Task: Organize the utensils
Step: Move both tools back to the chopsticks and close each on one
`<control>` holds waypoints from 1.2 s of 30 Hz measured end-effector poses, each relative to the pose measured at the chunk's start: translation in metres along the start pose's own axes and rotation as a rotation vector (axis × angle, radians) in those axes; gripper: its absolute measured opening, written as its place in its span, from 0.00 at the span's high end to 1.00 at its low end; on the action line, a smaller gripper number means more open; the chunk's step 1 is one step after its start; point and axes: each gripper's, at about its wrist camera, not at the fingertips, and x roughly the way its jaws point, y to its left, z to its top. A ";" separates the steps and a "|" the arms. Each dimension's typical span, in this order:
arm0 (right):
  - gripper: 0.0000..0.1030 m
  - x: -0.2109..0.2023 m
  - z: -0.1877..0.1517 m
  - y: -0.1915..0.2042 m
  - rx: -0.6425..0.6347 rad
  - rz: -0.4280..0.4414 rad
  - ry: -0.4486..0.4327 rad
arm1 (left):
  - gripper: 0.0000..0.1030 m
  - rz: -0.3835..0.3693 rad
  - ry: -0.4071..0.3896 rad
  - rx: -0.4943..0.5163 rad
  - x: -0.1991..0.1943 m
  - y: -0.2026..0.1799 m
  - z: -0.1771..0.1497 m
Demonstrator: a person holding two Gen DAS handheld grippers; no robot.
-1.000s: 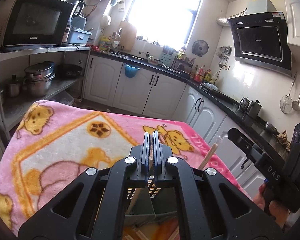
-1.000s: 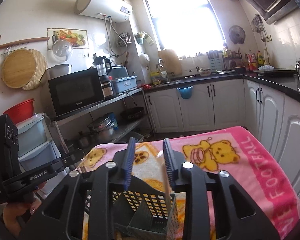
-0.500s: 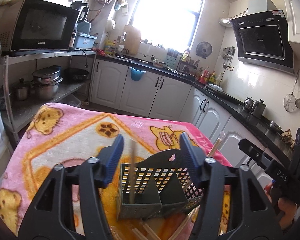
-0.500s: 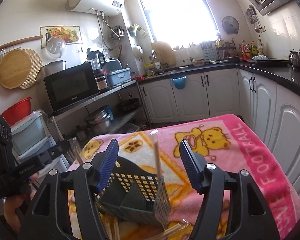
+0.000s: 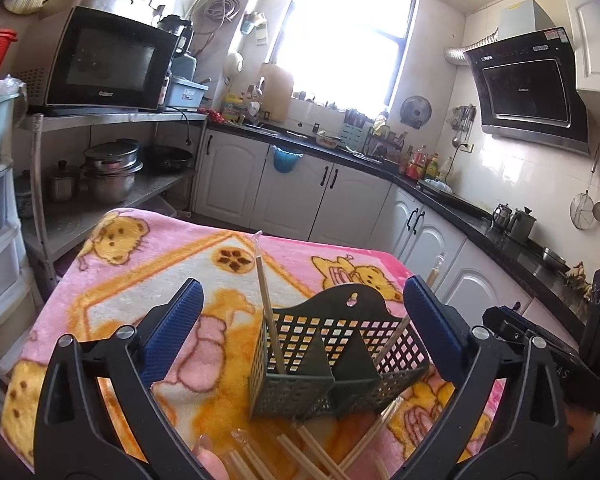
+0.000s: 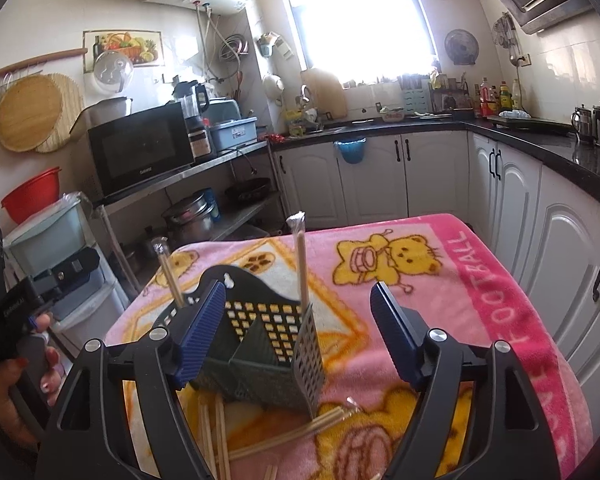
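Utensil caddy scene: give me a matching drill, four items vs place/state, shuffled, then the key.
Items:
1. wrapped chopsticks
2. loose chopsticks
3. caddy
4. left gripper

Places/states:
A. lying flat on the blanket in front of the caddy
B. jaws opening, pads clear of everything
C. standing upright in an end compartment
D. sitting on the blanket, dark perforated walls, two dividers inside

Pairs: 1-C, 2-A, 3-D, 4-B
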 end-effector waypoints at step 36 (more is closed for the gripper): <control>0.30 -0.009 -0.091 -0.017 -0.031 0.024 0.286 | 0.20 -0.060 0.328 -0.070 0.022 0.000 -0.109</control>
